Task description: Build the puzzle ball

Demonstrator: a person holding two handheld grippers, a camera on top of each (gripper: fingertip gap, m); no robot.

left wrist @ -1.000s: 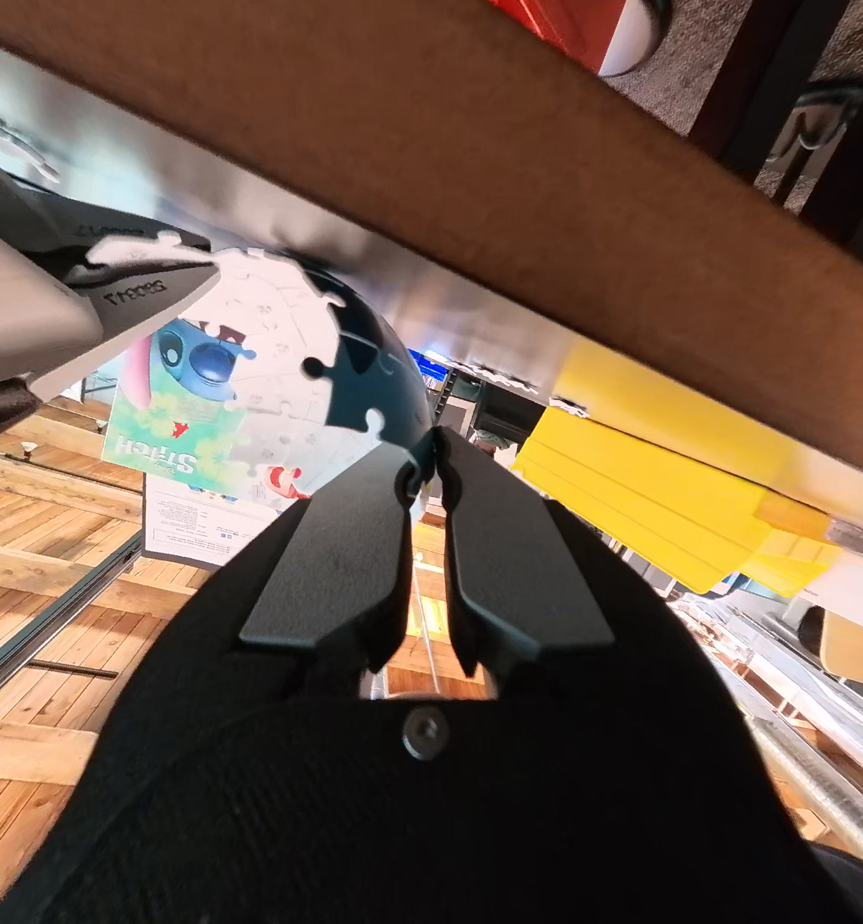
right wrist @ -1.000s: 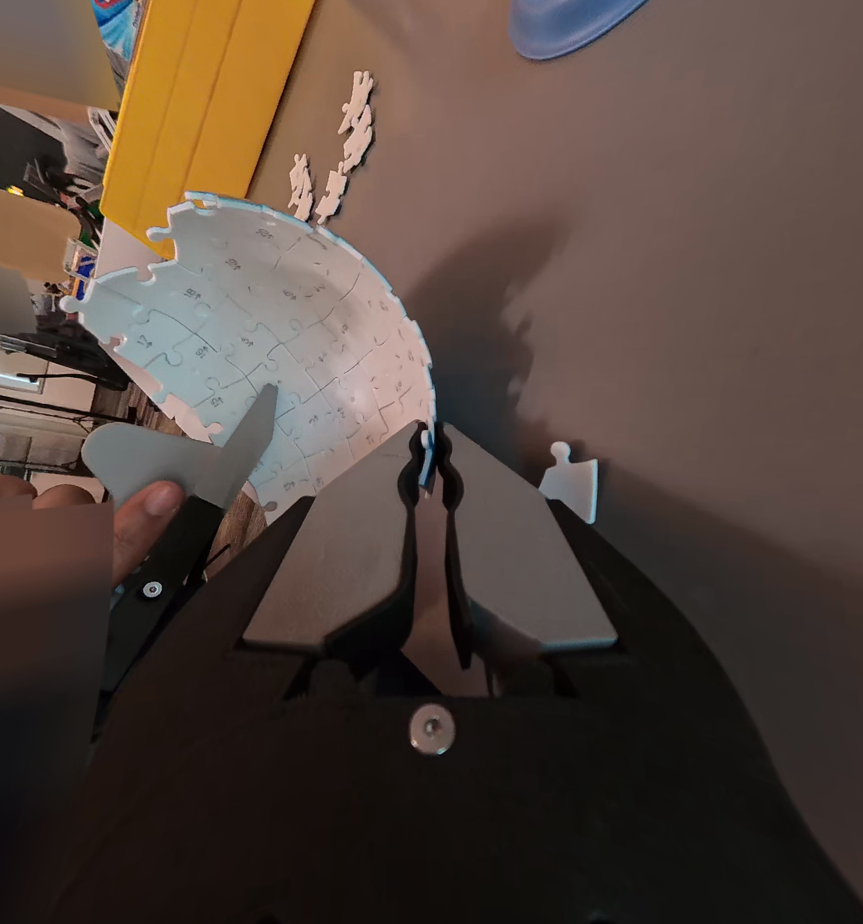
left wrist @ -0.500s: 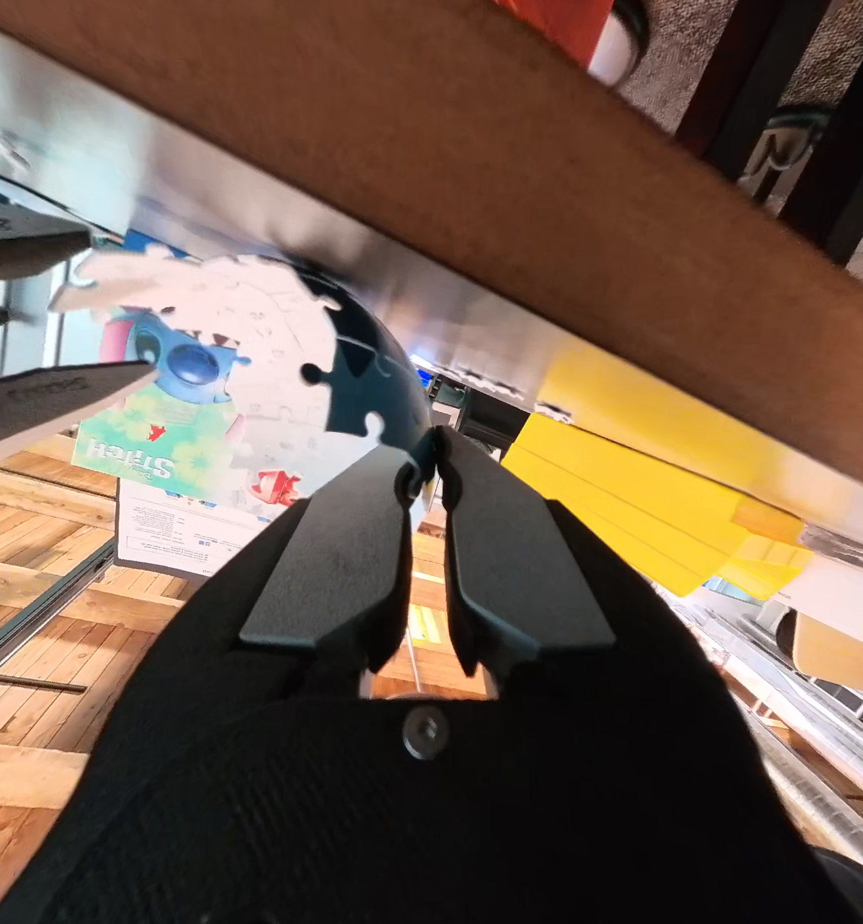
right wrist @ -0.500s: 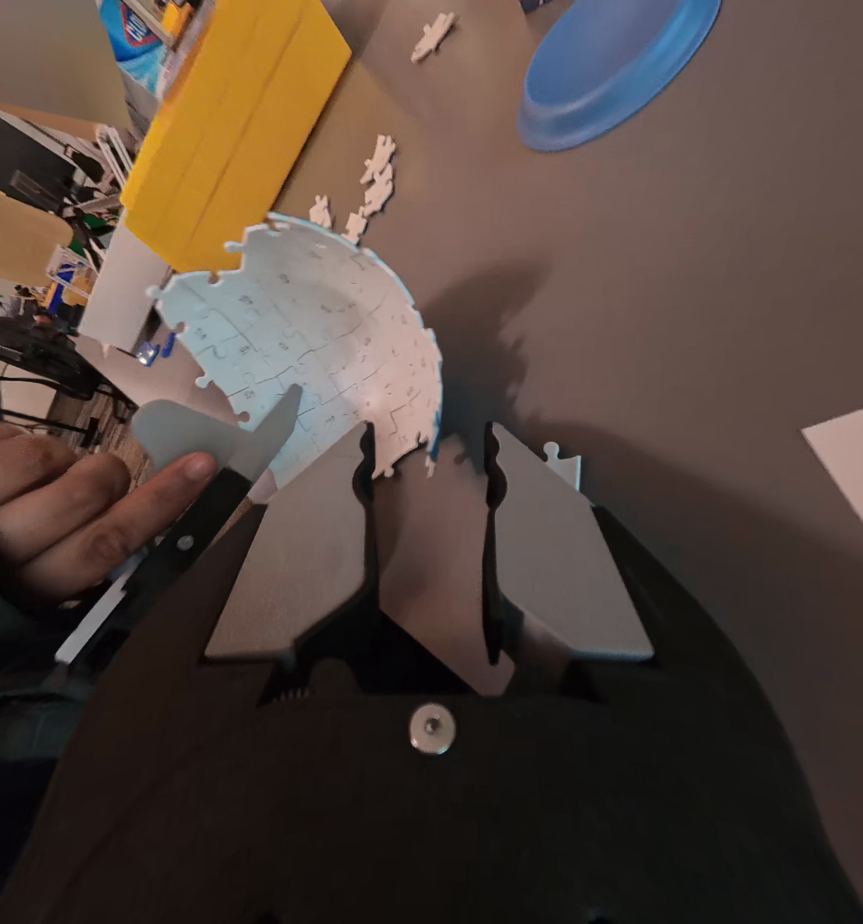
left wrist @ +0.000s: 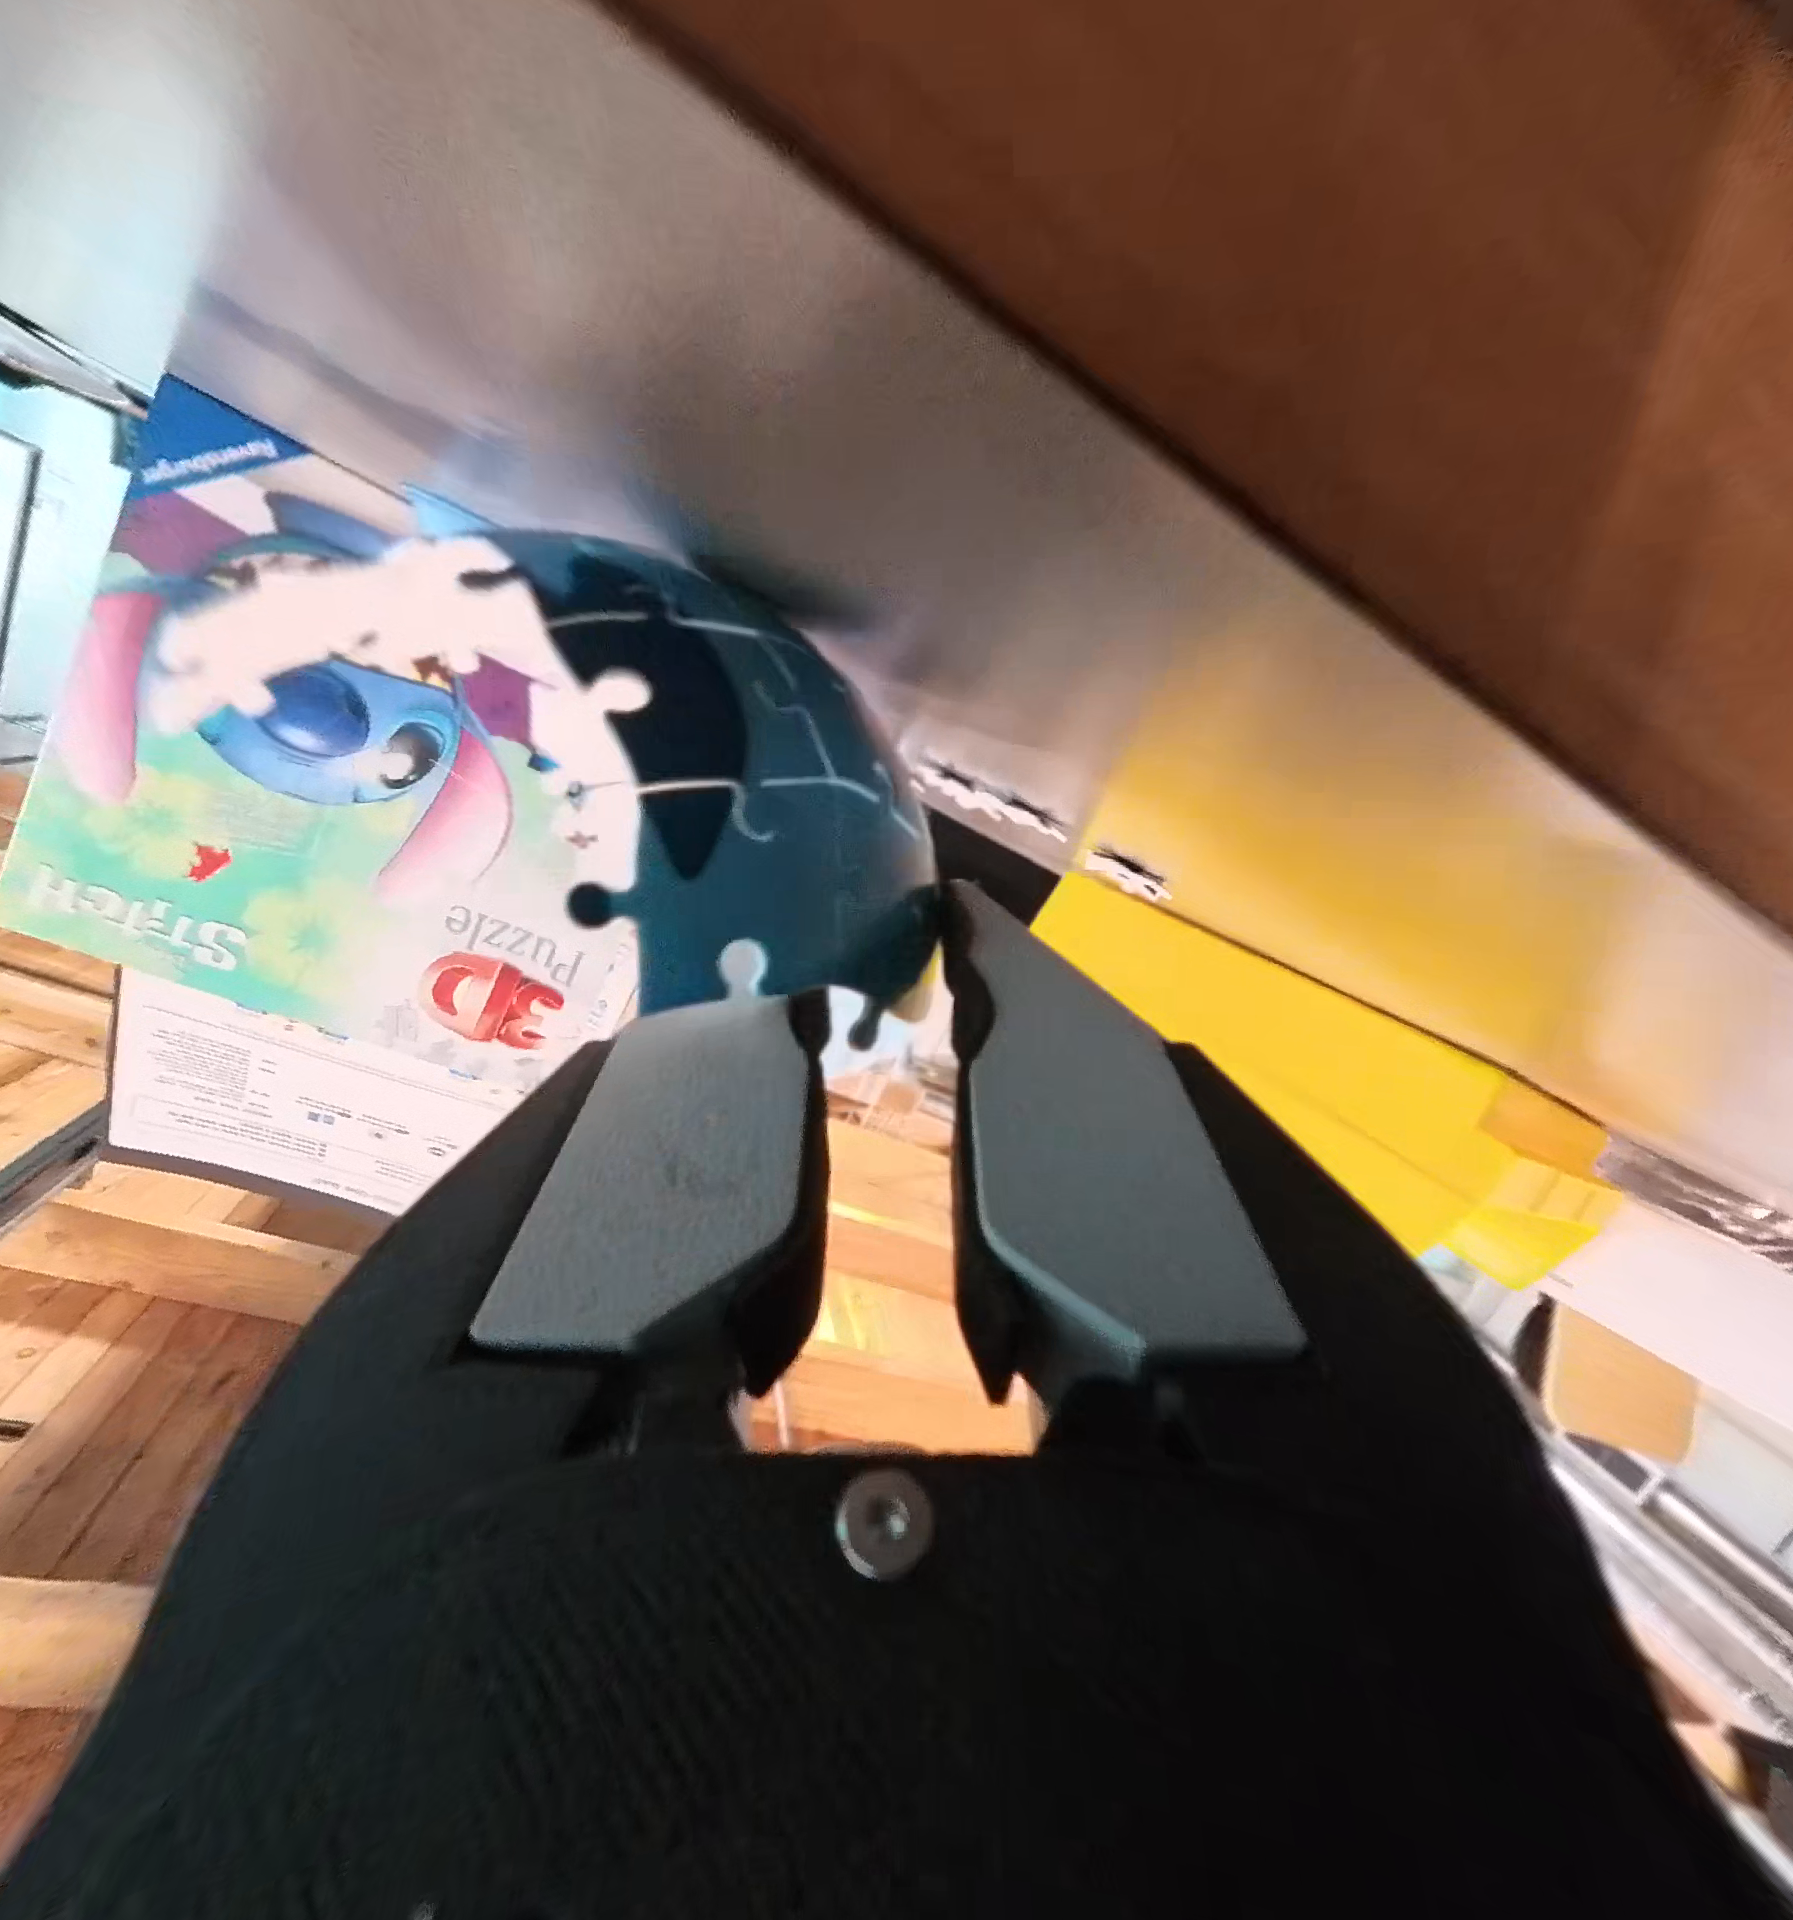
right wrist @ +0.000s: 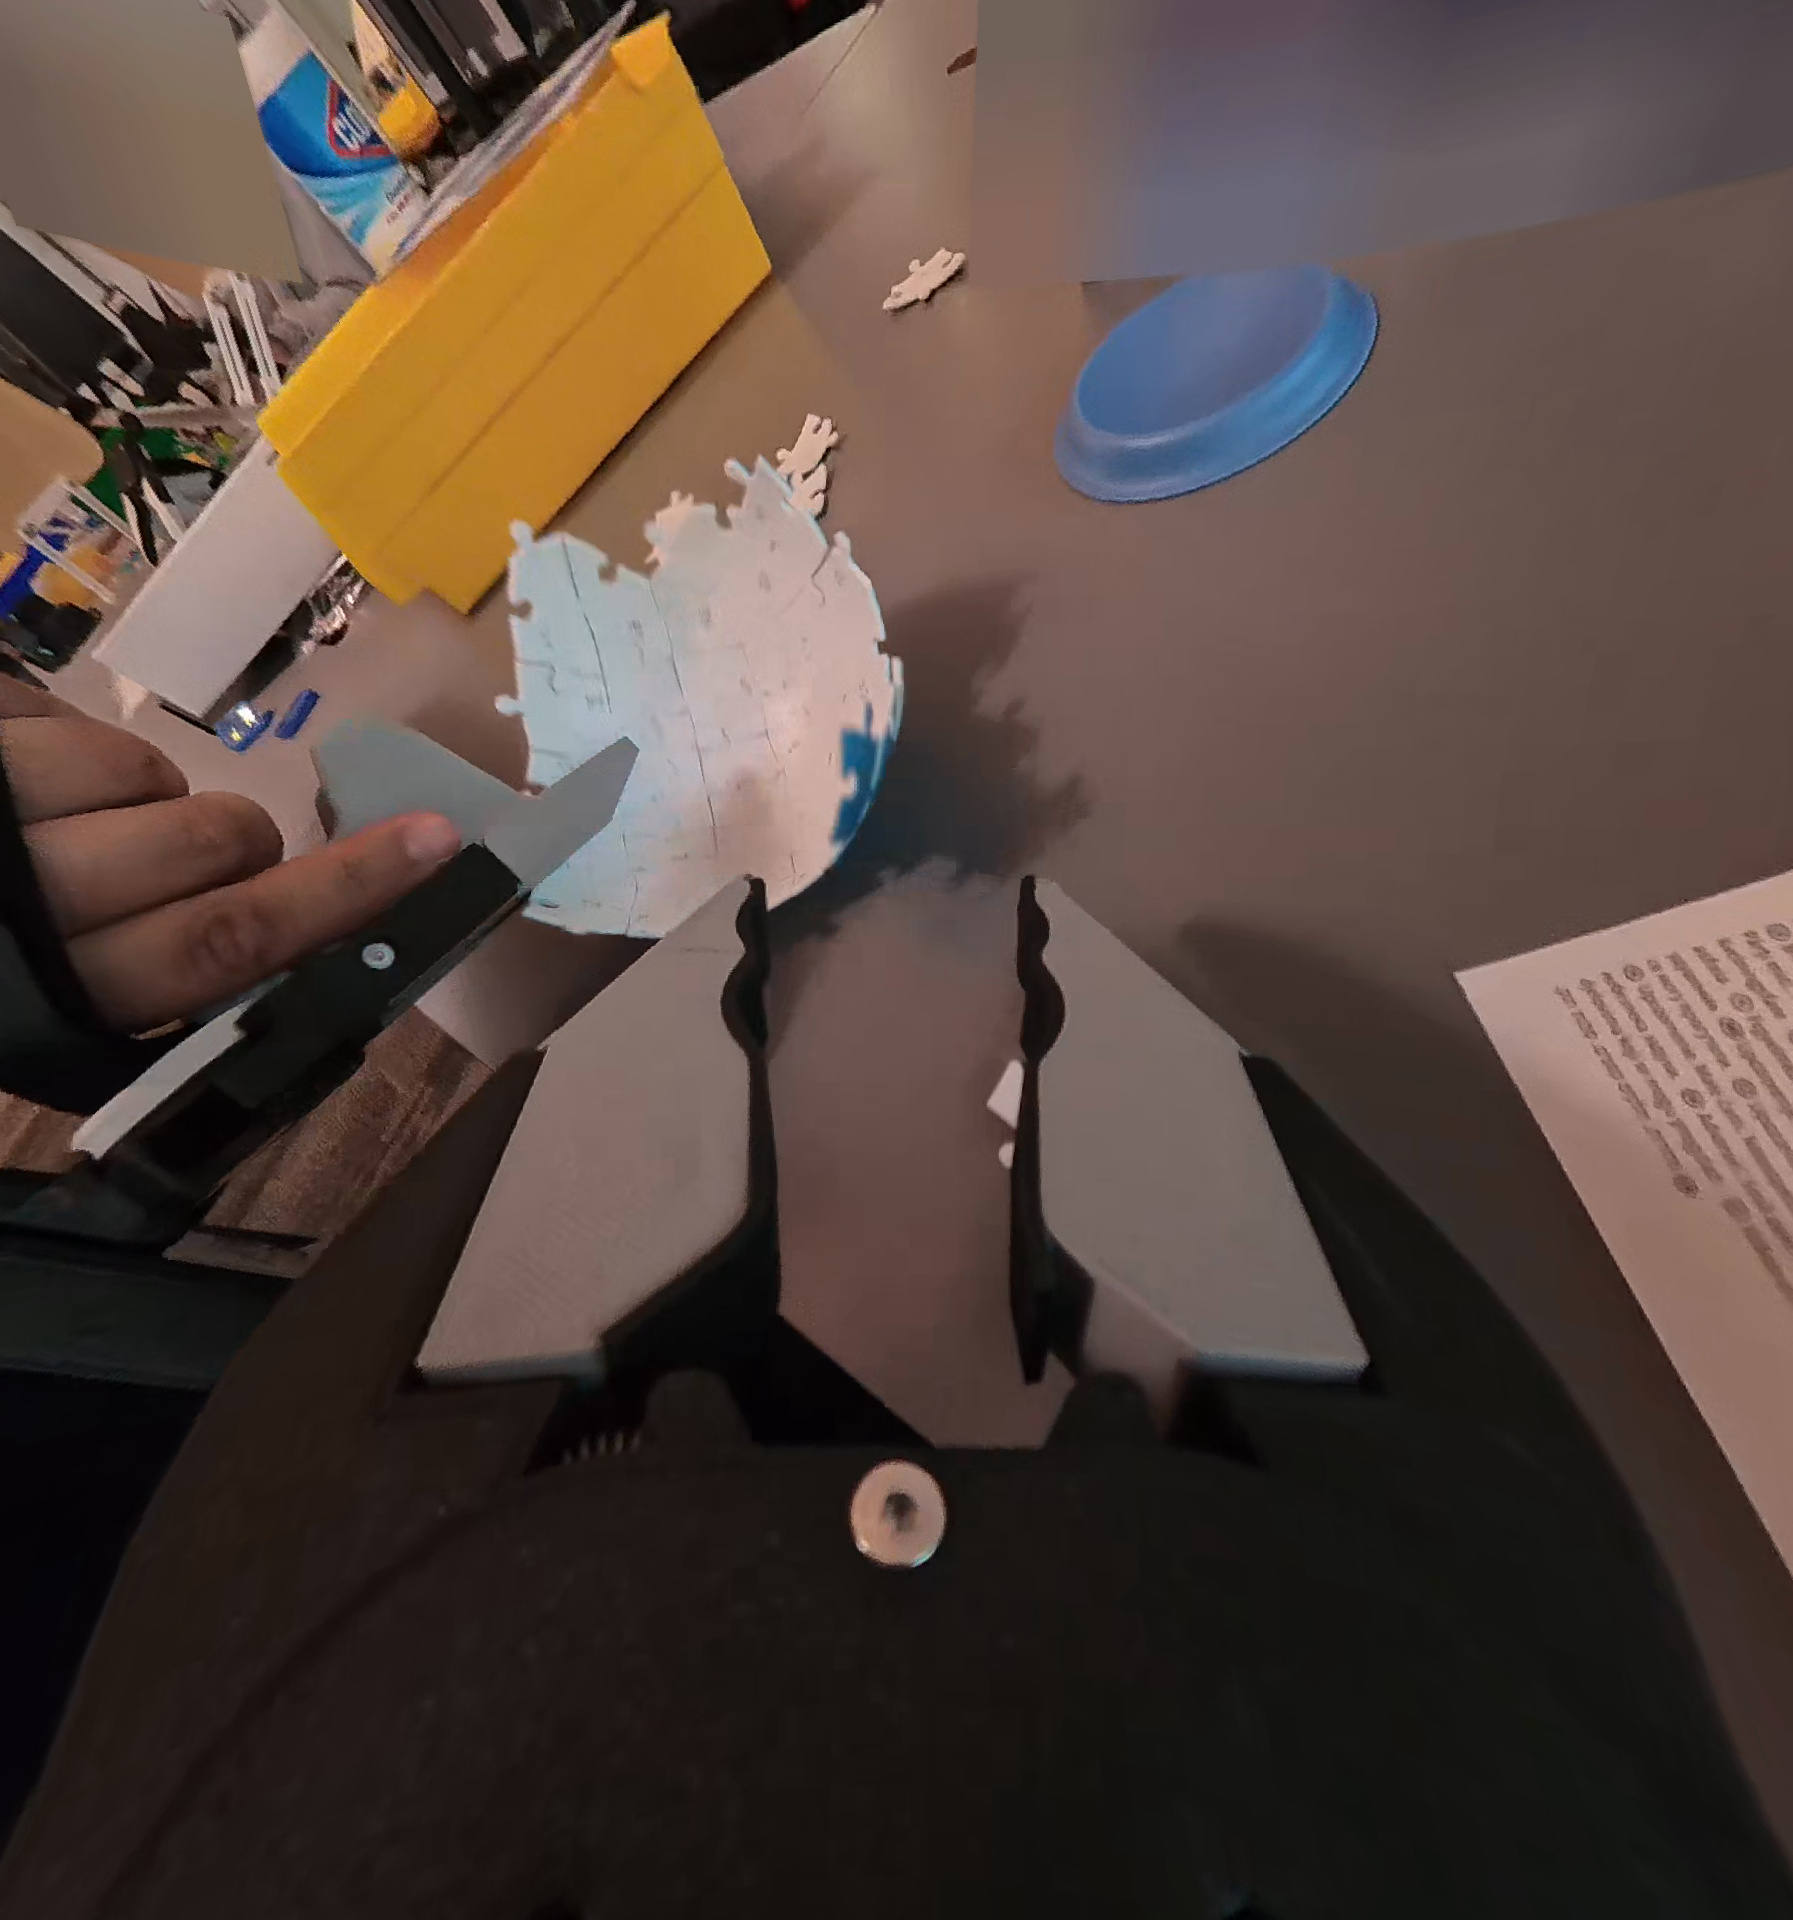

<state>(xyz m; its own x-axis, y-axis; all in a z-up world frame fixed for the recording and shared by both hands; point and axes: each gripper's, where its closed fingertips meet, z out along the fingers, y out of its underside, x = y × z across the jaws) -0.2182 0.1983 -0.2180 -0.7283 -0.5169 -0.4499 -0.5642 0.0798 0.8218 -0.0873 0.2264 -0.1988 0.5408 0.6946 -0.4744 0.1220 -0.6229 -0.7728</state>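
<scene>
Nearest, the right gripper (right wrist: 884,904) hovers above the grey table (right wrist: 1391,727) with its fingers spread wide and nothing between them; a small white loose piece (right wrist: 1004,1093) shows just inside the right finger. Beside it to the left, a hand (right wrist: 175,894) holds the left gripper (left wrist: 876,971), whose grey fingertips (right wrist: 580,790) reach against the pale inner face of the puzzle ball (right wrist: 710,717). The ball is a half-built curved shell, resting on its edge on the table just ahead of the right gripper. From the left wrist view, the left gripper's fingers stand slightly parted, the shell's dark blue rim between the tips; contact is unclear. A printed sheet (right wrist: 1702,1122) lies at right. Farther off: scattered white pieces (right wrist: 923,278), a blue dish (right wrist: 1219,379), a yellow box (right wrist: 518,343), and the picture-printed puzzle box (left wrist: 248,831) behind the ball.
</scene>
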